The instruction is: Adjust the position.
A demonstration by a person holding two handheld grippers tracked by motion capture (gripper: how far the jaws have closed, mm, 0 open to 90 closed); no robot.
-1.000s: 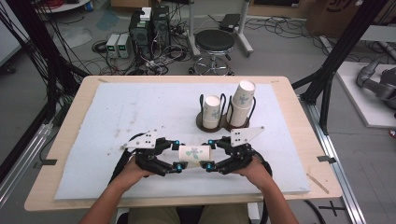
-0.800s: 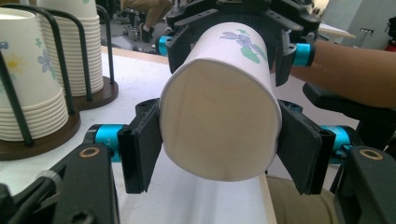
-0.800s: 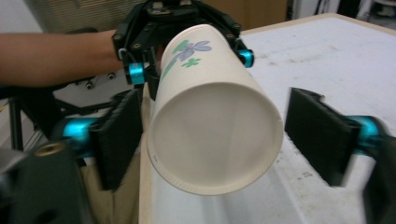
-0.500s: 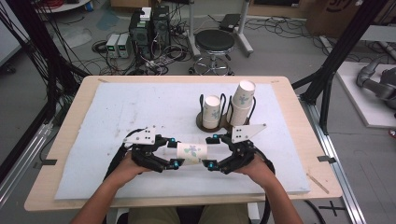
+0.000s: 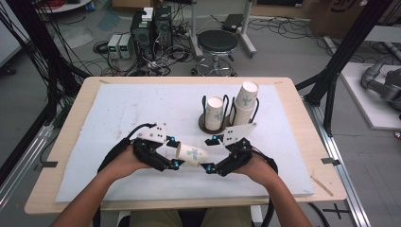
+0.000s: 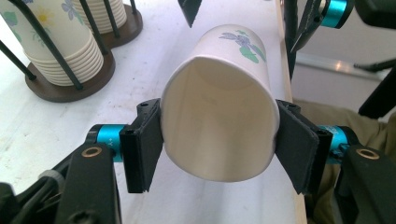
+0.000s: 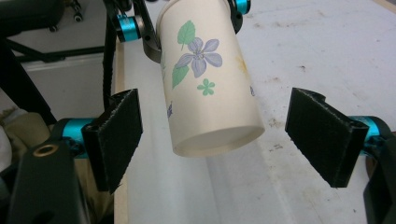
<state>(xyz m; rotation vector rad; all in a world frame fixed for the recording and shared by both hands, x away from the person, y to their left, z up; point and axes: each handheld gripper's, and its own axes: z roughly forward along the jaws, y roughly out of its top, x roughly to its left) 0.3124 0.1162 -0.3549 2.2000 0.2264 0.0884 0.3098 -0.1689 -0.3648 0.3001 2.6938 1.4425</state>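
Note:
A white paper cup with a purple flower print [image 5: 191, 154] lies on its side in the air, just above the white mat. My left gripper [image 5: 174, 152] is shut on its mouth end, and in the left gripper view the pads [image 6: 144, 142] squash the cup's rim [image 6: 219, 130] into an oval. My right gripper [image 5: 210, 153] faces it from the other side and is open. Its jaws have just been opening: the cup's base [image 7: 205, 79] hangs between the two pads [image 7: 116, 135] with a gap on each side.
A black wire rack on a brown base [image 5: 208, 126] stands behind the grippers with two stacks of the same cups, a short one [image 5: 214, 112] and a taller one [image 5: 247, 99]. The white mat [image 5: 118, 113] covers the wooden table.
The left gripper has risen slightly with the cup in it. The right gripper's jaws have spread apart and let go of the cup's base.

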